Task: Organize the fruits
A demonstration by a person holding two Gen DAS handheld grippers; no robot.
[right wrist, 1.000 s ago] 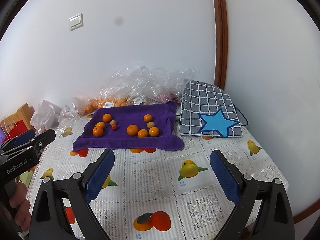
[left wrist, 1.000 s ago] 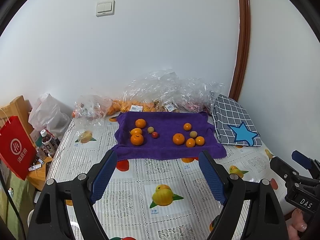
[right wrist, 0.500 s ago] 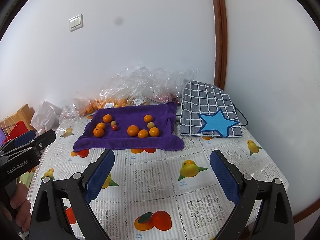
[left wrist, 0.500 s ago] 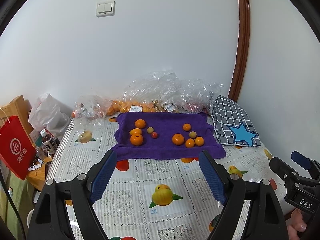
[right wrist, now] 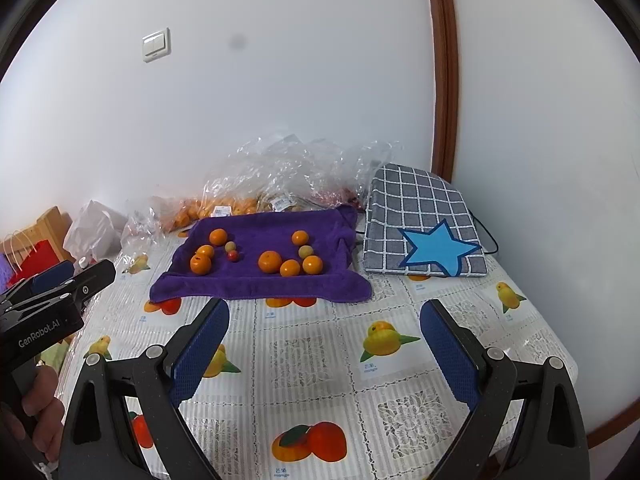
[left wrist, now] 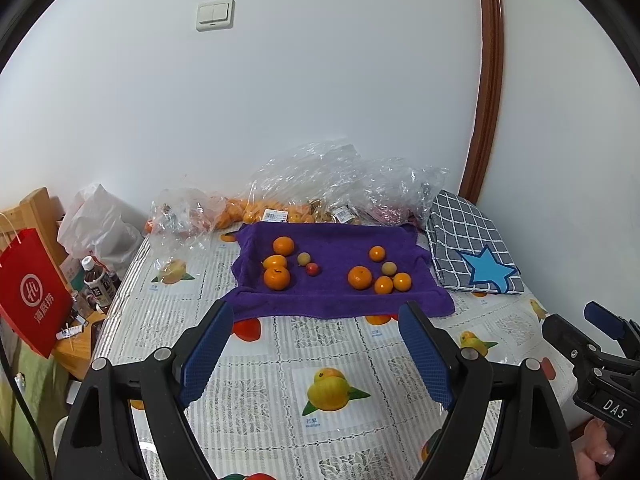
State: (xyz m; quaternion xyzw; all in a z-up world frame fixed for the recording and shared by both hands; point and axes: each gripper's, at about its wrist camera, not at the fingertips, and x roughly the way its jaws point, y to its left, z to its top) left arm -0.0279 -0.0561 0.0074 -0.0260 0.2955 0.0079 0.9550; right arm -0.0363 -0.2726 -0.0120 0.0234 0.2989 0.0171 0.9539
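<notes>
A purple towel (left wrist: 332,296) (right wrist: 256,280) lies on the table toward the back wall. On its left sit three oranges (left wrist: 277,278) (right wrist: 201,263), a pale round fruit (left wrist: 304,258) and a small red fruit (left wrist: 312,268) (right wrist: 233,255). On its right are several oranges (left wrist: 359,277) (right wrist: 269,261) and another pale fruit (left wrist: 389,268). My left gripper (left wrist: 316,356) hovers open over the tablecloth in front of the towel, nothing between its blue pads. My right gripper (right wrist: 324,356) is also open and empty, nearer the table's right side.
Clear plastic bags (left wrist: 320,188) with more oranges lie against the wall behind the towel. A grey checked cushion with a blue star (right wrist: 424,232) sits at the right. A red paper bag (left wrist: 30,292), bottles (left wrist: 94,280) and a white bag (left wrist: 96,224) crowd the left edge.
</notes>
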